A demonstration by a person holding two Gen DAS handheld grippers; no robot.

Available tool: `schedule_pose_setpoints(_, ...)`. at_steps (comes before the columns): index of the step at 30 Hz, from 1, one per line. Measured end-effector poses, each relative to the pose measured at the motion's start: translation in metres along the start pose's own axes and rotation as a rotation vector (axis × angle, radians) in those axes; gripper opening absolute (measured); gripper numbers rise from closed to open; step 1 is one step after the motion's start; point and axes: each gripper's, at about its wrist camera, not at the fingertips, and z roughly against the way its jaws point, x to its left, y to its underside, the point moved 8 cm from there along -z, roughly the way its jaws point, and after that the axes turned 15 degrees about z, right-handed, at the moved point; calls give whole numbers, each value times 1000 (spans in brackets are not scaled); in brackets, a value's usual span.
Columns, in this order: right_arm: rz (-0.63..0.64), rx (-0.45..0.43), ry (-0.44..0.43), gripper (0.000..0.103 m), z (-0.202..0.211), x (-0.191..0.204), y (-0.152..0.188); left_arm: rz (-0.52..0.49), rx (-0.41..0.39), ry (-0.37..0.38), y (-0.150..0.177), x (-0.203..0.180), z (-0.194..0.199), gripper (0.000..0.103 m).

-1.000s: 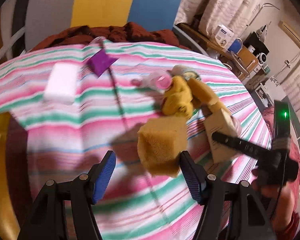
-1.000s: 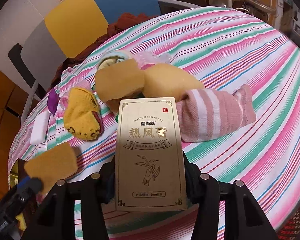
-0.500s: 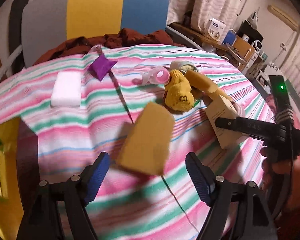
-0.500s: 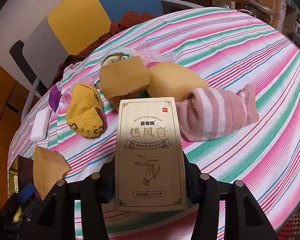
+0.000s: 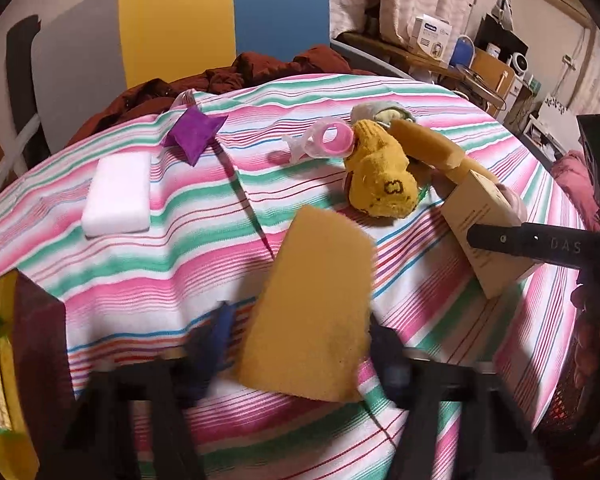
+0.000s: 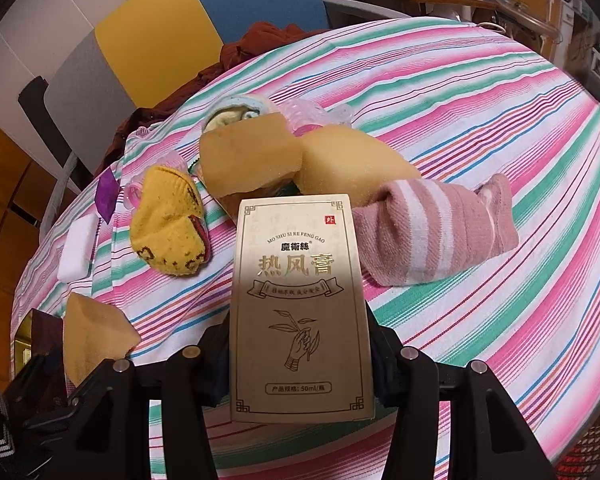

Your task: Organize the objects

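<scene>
Left wrist view: the left claw [image 5: 300, 344] is closing around a yellow sponge [image 5: 312, 308], whose long axis tilts up and away over the striped desk [image 5: 180, 264]; contact is blurred. Right wrist view: the right claw [image 6: 300, 344] pinches a tan box [image 6: 301, 308], upright, long axis pointing away.

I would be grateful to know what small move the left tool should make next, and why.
Probably finish closing on the sponge. The left tool's jaws are closing with the sponge between them, tilted and blurred, not clearly pinched yet. The right tool already grips the box, so only the sponge needs securing before it goes anywhere.
</scene>
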Motion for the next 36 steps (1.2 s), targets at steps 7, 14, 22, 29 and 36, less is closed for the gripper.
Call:
schedule_pose_setpoints(7,9,-31,-41,53,2,10,-6,12,-14,12,9,1,3,53)
schedule_pose_setpoints(14,95,-61,-73,53,4,33,-11,77,1,64,12,11,8,51)
schedule_pose_setpoints(22,134,-55,-97,53,0,48,-7,119,5,155,26,8,32,50)
schedule_pose_setpoints(29,177,-42,-168,52,-2,71,0,97,-6,182,40,8,51,50)
schedule_pose_setpoints(36,311,-64,-185,52,5,105,7,96,-23,185,53,22,72,50)
